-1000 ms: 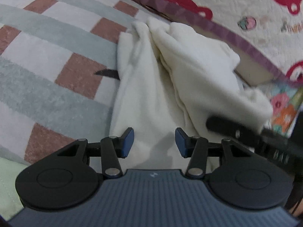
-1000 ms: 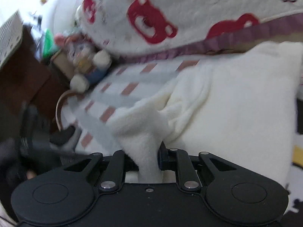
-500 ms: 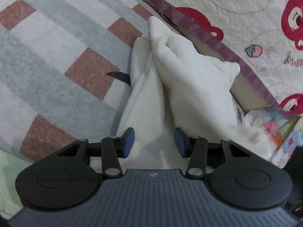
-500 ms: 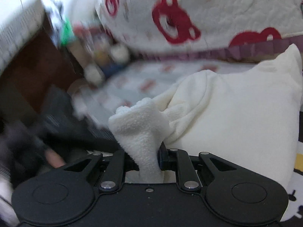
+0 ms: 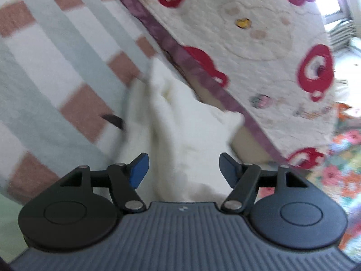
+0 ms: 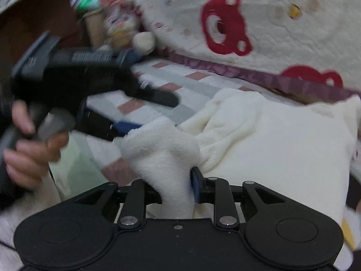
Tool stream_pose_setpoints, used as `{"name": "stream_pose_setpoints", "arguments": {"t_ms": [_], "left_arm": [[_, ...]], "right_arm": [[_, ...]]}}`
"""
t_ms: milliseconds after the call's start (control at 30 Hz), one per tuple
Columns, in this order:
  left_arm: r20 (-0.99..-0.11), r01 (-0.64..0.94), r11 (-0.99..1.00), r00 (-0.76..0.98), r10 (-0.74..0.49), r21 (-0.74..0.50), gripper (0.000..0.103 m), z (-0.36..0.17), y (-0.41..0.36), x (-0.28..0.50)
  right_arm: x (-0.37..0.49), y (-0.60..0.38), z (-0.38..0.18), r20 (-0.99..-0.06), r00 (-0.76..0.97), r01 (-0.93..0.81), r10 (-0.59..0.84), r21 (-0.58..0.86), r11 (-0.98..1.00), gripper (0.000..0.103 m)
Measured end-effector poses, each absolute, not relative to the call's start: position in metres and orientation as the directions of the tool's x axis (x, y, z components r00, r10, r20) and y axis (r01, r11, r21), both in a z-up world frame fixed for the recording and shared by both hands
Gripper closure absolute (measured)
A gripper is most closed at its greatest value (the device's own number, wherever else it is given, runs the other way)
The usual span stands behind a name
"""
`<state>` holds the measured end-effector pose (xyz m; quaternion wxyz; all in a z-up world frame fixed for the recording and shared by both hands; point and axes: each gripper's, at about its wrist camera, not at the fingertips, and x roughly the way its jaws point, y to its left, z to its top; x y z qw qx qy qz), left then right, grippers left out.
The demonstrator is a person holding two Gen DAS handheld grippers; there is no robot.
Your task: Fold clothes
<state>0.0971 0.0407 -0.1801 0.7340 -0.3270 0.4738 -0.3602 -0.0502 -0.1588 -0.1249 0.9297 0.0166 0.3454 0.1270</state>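
One cream fleece lies across the centre of both views, on a checked blanket. Two grippers: the left gripper, jaws opening, grips nothing; the right gripper, jaws opening, has a fleece fold between its pads. One stuffed toy sits upper left.
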Motion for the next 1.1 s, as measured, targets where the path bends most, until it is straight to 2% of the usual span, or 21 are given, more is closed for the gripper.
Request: {"name": "stream_pose_setpoints", "arguments": {"t_ms": [67, 133, 167, 200, 300, 400, 500, 633, 767, 833, 867, 900, 933, 1033, 1100], "left_arm": [[-0.470, 0.233, 0.531, 0.271, -0.840, -0.815, 0.035, -0.180, 0.034, 0.096], [-0.523, 0.253, 0.578, 0.256, -0.813, -0.776, 0.032, -0.182, 0.025, 0.096], [-0.542, 0.254, 0.591, 0.240, -0.805, -0.766, 0.031, -0.184, 0.021, 0.097], [-0.553, 0.246, 0.593, 0.216, -0.805, -0.767, 0.031, -0.188, 0.018, 0.097], [-0.578, 0.267, 0.607, 0.188, -0.794, -0.748, 0.031, -0.190, 0.011, 0.095], [-0.578, 0.288, 0.605, 0.182, -0.796, -0.742, 0.031, -0.188, 0.007, 0.092], [-0.586, 0.297, 0.610, 0.174, -0.791, -0.735, 0.031, -0.190, 0.005, 0.091], [-0.592, 0.338, 0.609, 0.165, -0.789, -0.718, 0.031, -0.187, -0.004, 0.086], [-0.597, 0.437, 0.605, 0.174, -0.783, -0.666, 0.032, -0.177, -0.017, 0.075], [-0.620, 0.487, 0.622, 0.192, -0.761, -0.613, 0.041, -0.174, -0.028, 0.069], [-0.631, 0.512, 0.632, 0.207, -0.748, -0.581, 0.069, -0.172, -0.032, 0.067], [-0.636, 0.543, 0.640, 0.230, -0.736, -0.544, 0.074, -0.167, -0.036, 0.065], [-0.633, 0.573, 0.642, 0.256, -0.730, -0.509, 0.076, -0.161, -0.038, 0.063], [-0.528, 0.627, 0.613, 0.351, -0.773, -0.481, 0.077, -0.130, -0.027, 0.060], [-0.533, 0.599, 0.649, 0.395, -0.748, -0.468, 0.077, -0.125, -0.020, 0.062]], "right_arm": [[-0.049, -0.163, -0.126, -0.634, 0.727, -0.229, 0.265, 0.139, 0.963, 0.075], [-0.048, -0.167, -0.126, -0.626, 0.728, -0.219, 0.281, 0.176, 0.960, 0.075], [-0.049, -0.168, -0.126, -0.622, 0.728, -0.217, 0.289, 0.191, 0.957, 0.072], [-0.051, -0.167, -0.126, -0.618, 0.726, -0.228, 0.301, 0.196, 0.954, 0.063], [-0.060, -0.154, -0.118, -0.612, 0.721, -0.251, 0.325, 0.206, 0.946, 0.052], [-0.067, -0.154, -0.108, -0.586, 0.727, -0.279, 0.358, 0.225, 0.934, 0.052], [-0.089, -0.180, -0.101, -0.541, 0.736, -0.281, 0.407, 0.303, 0.911, 0.054], [-0.149, -0.212, -0.100, -0.536, 0.809, -0.171, 0.241, 0.178, 0.969, 0.054], [-0.185, -0.235, -0.115, -0.600, 0.798, -0.017, 0.057, 0.072, 0.997, 0.054], [-0.190, -0.238, -0.127, -0.634, 0.773, 0.033, -0.002, 0.038, 0.999, 0.054], [-0.189, -0.237, -0.133, -0.644, 0.764, 0.050, -0.024, 0.023, 0.998, 0.054], [-0.187, -0.235, -0.138, -0.652, 0.757, 0.064, -0.039, 0.014, 0.998, 0.051], [-0.183, -0.234, -0.143, -0.657, 0.752, 0.071, -0.047, 0.009, 0.997, 0.049], [-0.162, -0.233, -0.156, -0.661, 0.748, 0.066, -0.062, -0.019, 0.998, 0.046], [-0.146, -0.234, -0.161, -0.655, 0.746, 0.094, -0.119, -0.073, 0.993, 0.039]]}}
